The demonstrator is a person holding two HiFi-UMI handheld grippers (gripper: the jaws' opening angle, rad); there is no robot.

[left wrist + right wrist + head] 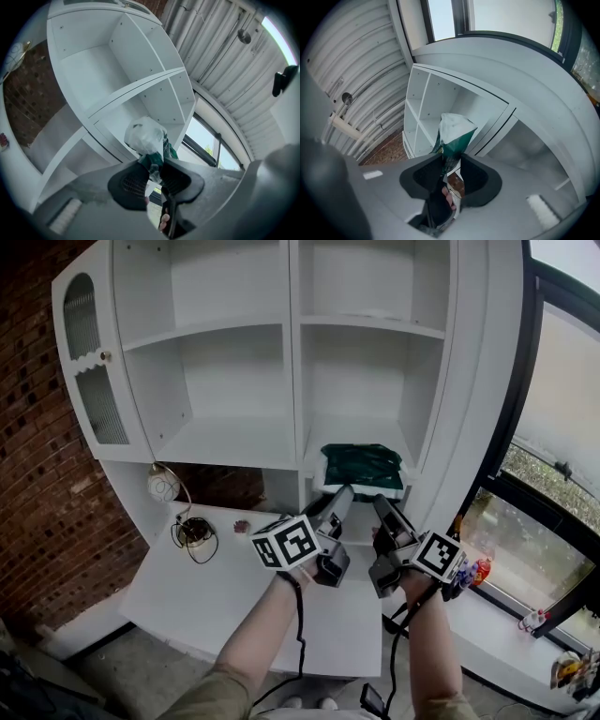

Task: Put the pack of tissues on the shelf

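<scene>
Pack of tissues [364, 465] is seen at the front of the shelf [361, 432], in its lower right bay. The wrapper's near edge is pinched by the left tool [151, 171] and by the right tool [452, 171], both clenched on it. From both tools the pack lies straight ahead, deeper into the shelf. Its long axis runs along the shelf front. Neither hand is judged nearer. A short push inward, then release, is likely needed.

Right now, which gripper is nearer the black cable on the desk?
Left. The left gripper is right of the black cable, above the desk; the right gripper is farther right, beyond the left one. Both pinch the pack of tissues.
</scene>
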